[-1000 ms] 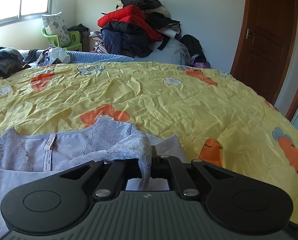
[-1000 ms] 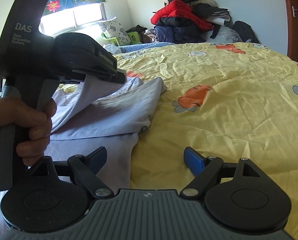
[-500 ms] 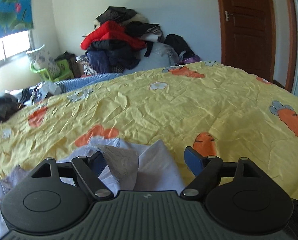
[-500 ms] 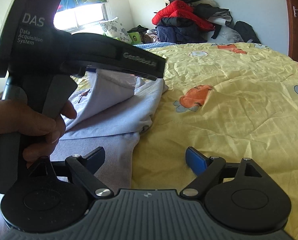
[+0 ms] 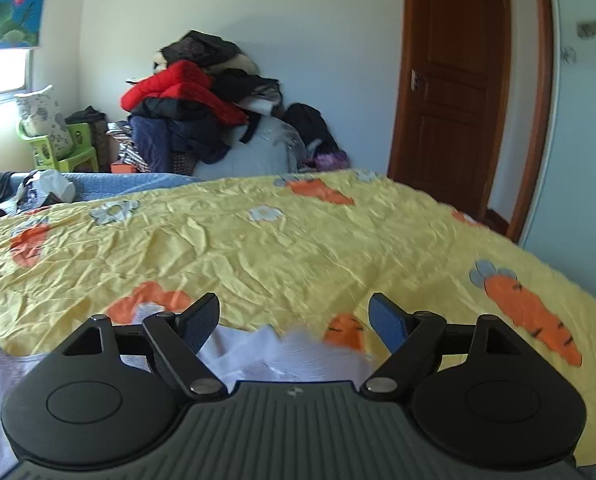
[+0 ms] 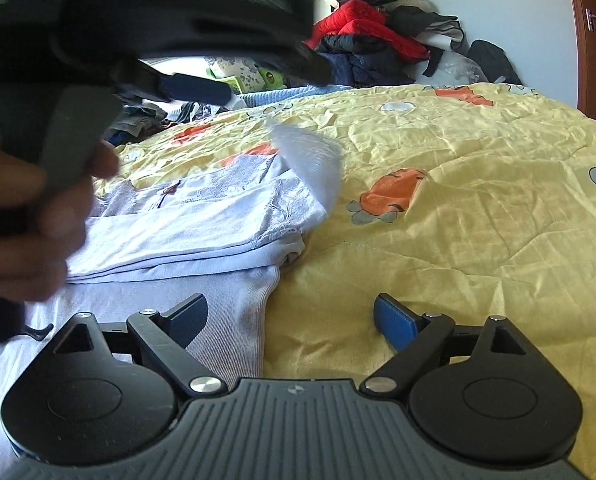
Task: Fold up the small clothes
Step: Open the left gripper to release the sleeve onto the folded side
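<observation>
A pale lilac garment with lace trim (image 6: 202, 216) lies partly folded on the yellow carrot-print bedspread (image 6: 458, 184). Its right flap (image 6: 310, 156) is blurred, falling in mid-air. My left gripper (image 5: 294, 320) is open and empty, raised above the garment's edge (image 5: 282, 352); it also shows in the right wrist view (image 6: 194, 88), held by a hand above the cloth. My right gripper (image 6: 290, 320) is open and empty, low over the garment's lower hem (image 6: 226, 312) and the bedspread.
A heap of jackets and clothes (image 5: 202, 104) is piled against the far wall. A brown door (image 5: 458, 80) stands at the right. More clothes (image 6: 154, 116) lie at the bed's far left, near a green stool (image 5: 62, 148).
My left gripper opened, let go of the lace flap and rose away from the garment. The released flap is dropping. My right gripper stayed open and barely moved.
</observation>
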